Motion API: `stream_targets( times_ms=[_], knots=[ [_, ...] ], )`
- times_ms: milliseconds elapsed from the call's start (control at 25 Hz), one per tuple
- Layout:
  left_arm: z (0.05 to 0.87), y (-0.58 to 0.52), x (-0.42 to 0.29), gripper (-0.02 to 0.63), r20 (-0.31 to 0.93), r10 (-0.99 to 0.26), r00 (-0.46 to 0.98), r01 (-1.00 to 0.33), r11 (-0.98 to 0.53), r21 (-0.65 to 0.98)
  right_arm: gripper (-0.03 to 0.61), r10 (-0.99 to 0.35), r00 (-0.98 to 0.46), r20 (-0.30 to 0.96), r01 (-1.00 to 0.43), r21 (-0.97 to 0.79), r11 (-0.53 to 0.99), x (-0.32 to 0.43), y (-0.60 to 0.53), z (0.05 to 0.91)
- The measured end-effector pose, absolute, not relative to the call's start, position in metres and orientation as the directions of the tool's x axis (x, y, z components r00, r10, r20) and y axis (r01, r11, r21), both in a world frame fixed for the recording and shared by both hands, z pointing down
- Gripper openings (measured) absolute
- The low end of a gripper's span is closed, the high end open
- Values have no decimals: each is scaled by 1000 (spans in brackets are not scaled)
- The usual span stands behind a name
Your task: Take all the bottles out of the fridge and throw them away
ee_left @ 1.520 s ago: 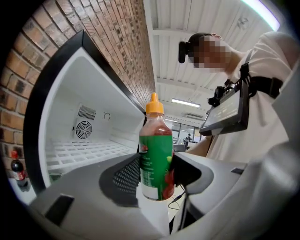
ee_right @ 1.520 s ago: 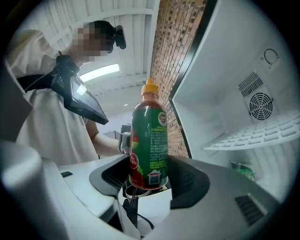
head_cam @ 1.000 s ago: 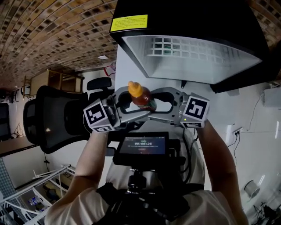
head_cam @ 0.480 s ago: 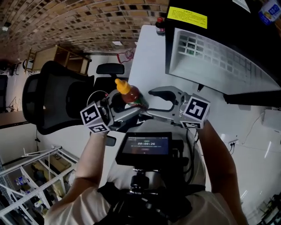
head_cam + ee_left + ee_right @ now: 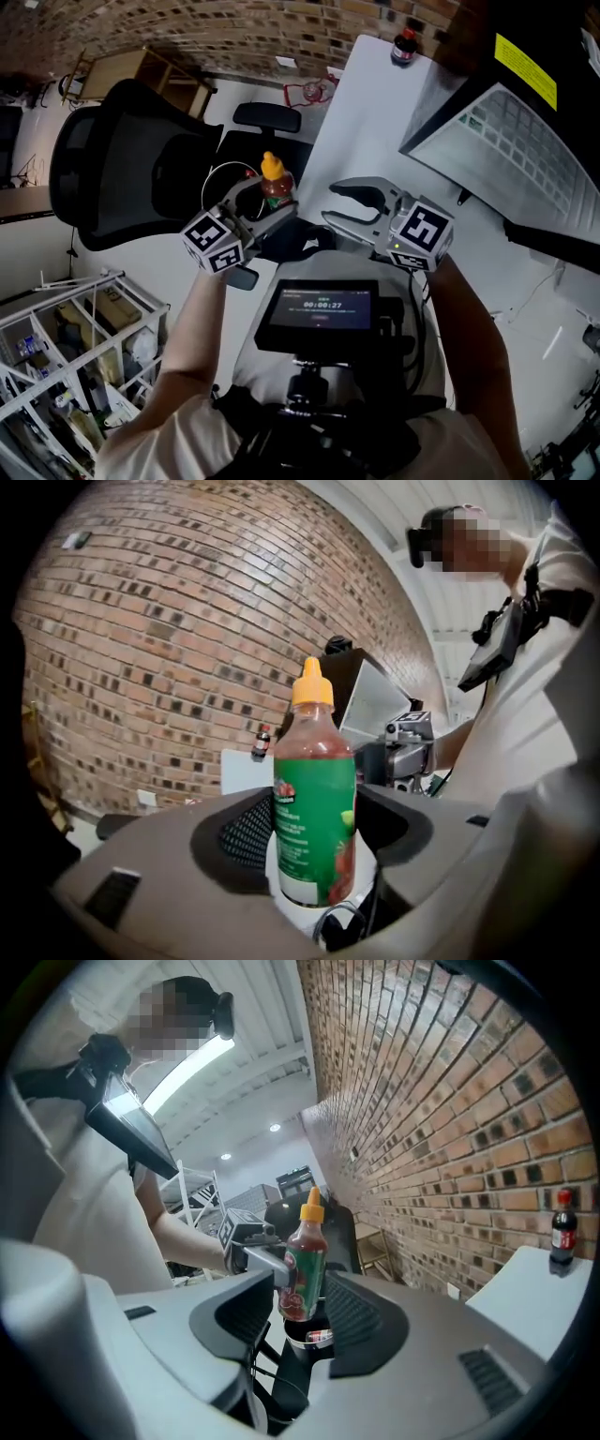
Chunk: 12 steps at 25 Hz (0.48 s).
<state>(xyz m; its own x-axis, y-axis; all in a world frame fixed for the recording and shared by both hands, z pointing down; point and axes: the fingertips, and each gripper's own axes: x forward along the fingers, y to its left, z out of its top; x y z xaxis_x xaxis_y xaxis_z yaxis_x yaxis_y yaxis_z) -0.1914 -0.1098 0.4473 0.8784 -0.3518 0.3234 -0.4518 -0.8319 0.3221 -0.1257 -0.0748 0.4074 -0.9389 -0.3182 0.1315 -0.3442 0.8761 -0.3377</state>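
The sauce bottle (image 5: 274, 185) hangs upright over what looks like a bin (image 5: 289, 1332), though the view is poor. We should centre it above the rim before letting go. Our left gripper (image 5: 271, 200) clamps its labelled body. Our right gripper (image 5: 331, 205) has just been closing, its jaws apart with nothing between them.

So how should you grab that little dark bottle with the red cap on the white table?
Grip the dark bottle round its wide, straight body, below the narrow neck and red cap. It stands upright on the white table with the brick wall behind it. So it is probably best to come in level from the open near side, one jaw on each side.
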Motion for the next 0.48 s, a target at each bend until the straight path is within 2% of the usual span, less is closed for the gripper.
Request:
stream_targets(
  times_ms=[200,480],
  knots=[
    [480,-126,-250,278,411,-442,797,-577,-760,300,2,-329,-931,160,-365,-334,869,-151,-94,418],
    [546,-152,-332,278,587,-525,616,-749,-620,231,2,-340,-911,232,-404,-350,845,-167,-109,432]
  ],
)
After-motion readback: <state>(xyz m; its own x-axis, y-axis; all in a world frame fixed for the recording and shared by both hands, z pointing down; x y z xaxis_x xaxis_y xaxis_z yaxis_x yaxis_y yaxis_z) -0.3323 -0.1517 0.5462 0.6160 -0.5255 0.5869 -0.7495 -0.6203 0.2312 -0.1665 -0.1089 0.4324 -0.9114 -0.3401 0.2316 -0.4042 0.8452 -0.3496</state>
